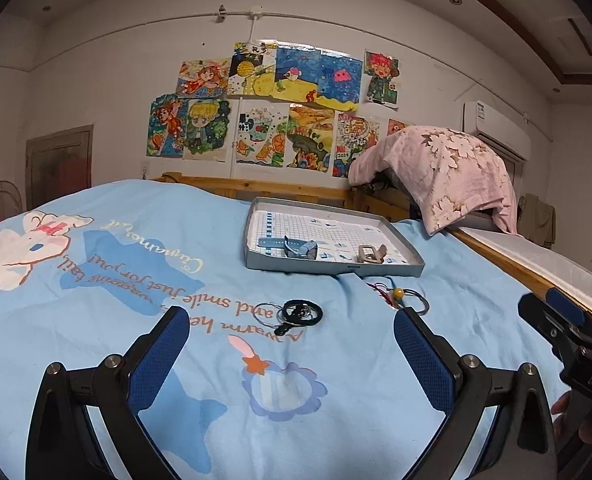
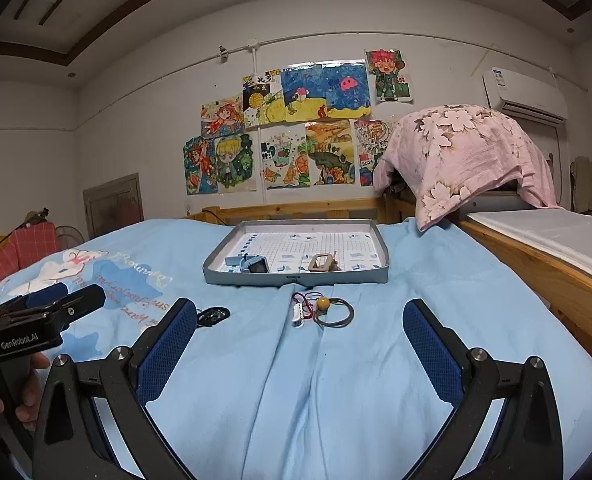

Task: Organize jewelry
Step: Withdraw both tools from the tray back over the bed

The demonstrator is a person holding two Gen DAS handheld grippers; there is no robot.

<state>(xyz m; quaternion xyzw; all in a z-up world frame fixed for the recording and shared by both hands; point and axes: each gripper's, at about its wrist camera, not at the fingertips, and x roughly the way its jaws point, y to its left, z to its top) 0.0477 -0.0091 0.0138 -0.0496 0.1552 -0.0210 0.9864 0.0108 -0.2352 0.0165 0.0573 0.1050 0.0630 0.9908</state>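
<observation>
A grey tray (image 1: 332,269) (image 2: 296,279) lined with grid paper sits on the blue bed. In it lie a blue watch (image 1: 300,247) (image 2: 251,265) and a tan buckle piece (image 1: 370,255) (image 2: 323,262). In front of the tray lie a black cord bracelet with thin wire rings (image 1: 298,312) (image 2: 213,315), a red string piece (image 2: 302,307) and a grey ring with a yellow bead (image 1: 412,300) (image 2: 333,312). My left gripper (image 1: 291,332) is open and empty, just short of the black bracelet. My right gripper (image 2: 300,324) is open and empty, just short of the beaded ring.
A pink floral cloth (image 1: 436,168) (image 2: 468,152) covers something at the bed's far right. A wooden rail (image 2: 544,276) runs along the right side. Drawings (image 1: 275,108) hang on the far wall. Each gripper shows in the other's view (image 1: 564,332) (image 2: 51,304).
</observation>
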